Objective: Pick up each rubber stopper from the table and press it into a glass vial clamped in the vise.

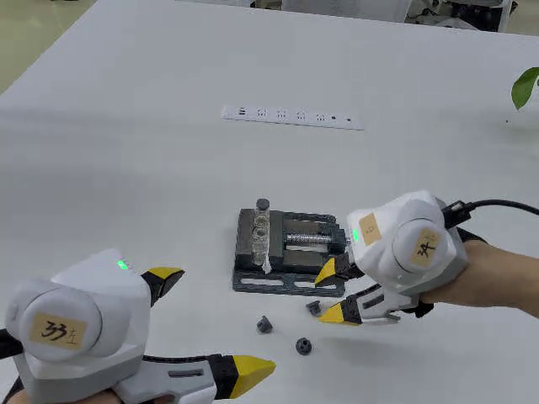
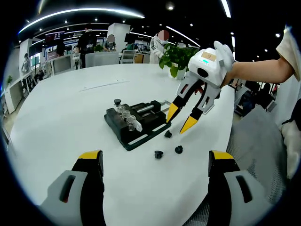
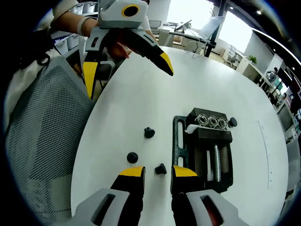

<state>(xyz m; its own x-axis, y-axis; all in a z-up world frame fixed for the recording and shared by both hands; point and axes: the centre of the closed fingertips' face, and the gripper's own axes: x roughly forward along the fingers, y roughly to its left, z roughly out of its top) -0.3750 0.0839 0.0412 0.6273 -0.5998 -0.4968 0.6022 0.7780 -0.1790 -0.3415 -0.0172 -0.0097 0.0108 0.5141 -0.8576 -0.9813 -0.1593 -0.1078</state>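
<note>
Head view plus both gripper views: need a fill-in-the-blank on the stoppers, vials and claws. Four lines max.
1. The dark rubber stoppers lying loose on the white table number ___.
2. The clear glass vials stand clamped in the black metal ___.
3. The yellow-tipped white right claw hangs over one loose stopper, jaws ___.
4. The yellow-tipped white left claw holds ___.
Missing: three; vise; open; nothing.

3 stoppers (image 1: 264,324) before vise (image 1: 286,282); vials (image 1: 261,234) prob. inside
</note>
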